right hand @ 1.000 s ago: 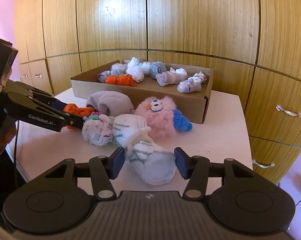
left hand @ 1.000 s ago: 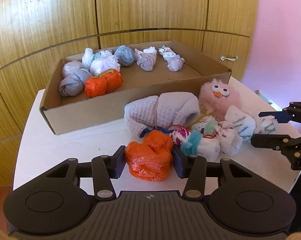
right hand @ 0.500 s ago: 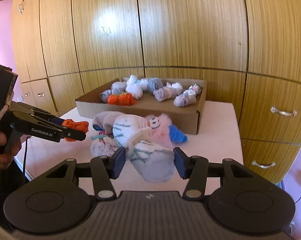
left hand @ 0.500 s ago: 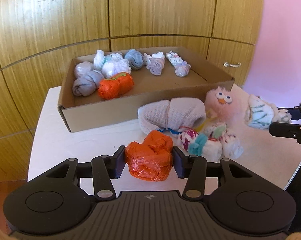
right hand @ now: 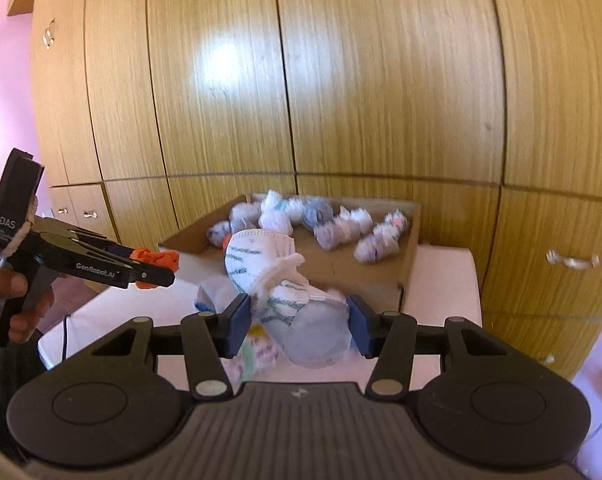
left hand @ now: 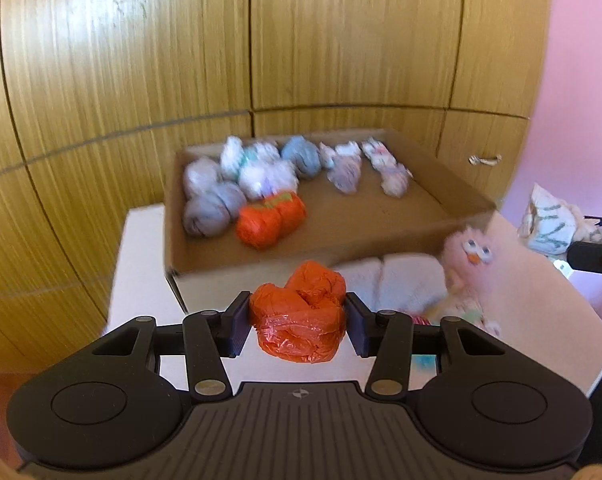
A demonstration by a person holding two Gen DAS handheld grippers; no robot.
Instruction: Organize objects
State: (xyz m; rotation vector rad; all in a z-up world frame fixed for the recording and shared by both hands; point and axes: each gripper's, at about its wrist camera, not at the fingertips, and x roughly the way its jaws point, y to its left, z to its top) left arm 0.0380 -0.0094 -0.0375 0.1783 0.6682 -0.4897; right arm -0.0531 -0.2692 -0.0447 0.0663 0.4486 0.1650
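Black tongs (right hand: 297,322) with blue pads (right hand: 237,324), silver screws, white lettering.

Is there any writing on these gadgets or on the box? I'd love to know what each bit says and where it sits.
"GenRobot.AI": white lettering along the side of the left gripper, right wrist view.
"DAS": white letters on the black block at the back of that gripper.
Beneath "DAS": smaller lines, too small to read.
Cardboard box, rolled socks, cupboard doors: no writing visible.

Cardboard box (left hand: 401,236) front-right floor bare, sock balls (left hand: 237,188) crowding back-left, wardrobe (left hand: 141,60) close behind
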